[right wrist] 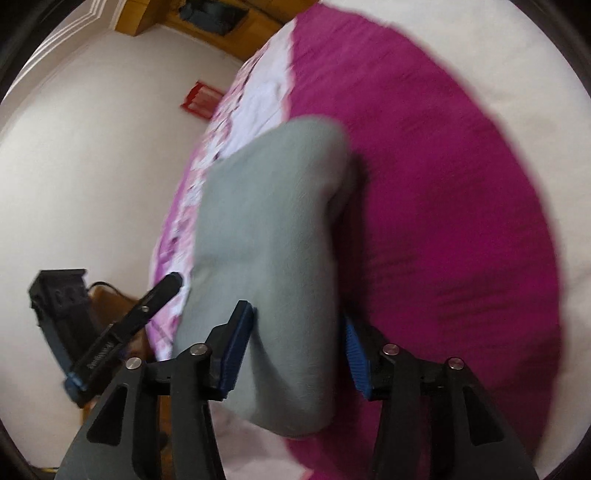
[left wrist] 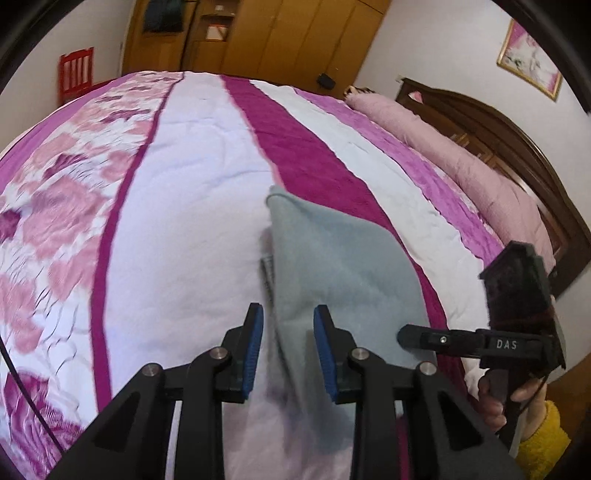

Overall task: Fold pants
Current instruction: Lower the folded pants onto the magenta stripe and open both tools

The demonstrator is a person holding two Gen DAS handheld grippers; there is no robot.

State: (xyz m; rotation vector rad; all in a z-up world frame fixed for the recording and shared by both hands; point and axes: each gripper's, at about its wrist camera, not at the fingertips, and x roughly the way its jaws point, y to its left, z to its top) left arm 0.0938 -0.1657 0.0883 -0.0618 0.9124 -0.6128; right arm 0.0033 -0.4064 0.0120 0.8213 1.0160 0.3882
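1. In the left wrist view, the left gripper (left wrist: 288, 317) is seen nearest, its blue-padded fingers (left wrist: 255, 350) held a narrow gap apart with grey cloth running between them; no pad is seen pressing the cloth, so the jaws are taken as parted, not clamped.
2. The pants (left wrist: 332, 266) are seen as a soft, fleecy, pale grey-blue garment with a plain surface, doubled into layers, with a folded edge showing along the left side.
3. The garment is laid on the bedspread (left wrist: 192, 192), across its white band and partly over the magenta stripe (left wrist: 295, 147).
4. Its long axis is seen running from the fingers away toward the far side of the bed, narrowing to a rounded end that points away from the camera and slightly left.
5. In the right wrist view, the right gripper (right wrist: 299, 347) is seen with its jaws set wide, a thick grey fold of the pants lying between the blue pads; whether it is gripped cannot be told through the blur.
6. To the right in the left view, the other tool is seen held by a hand (left wrist: 495, 398) in a yellow sleeve (left wrist: 543, 443).
7. Farther off, a pink rolled quilt (left wrist: 461, 147) is seen along the dark wooden headboard (left wrist: 517, 133).
8. A wooden wardrobe (left wrist: 280, 33) and a red chair (left wrist: 75, 72) are seen against the far wall.
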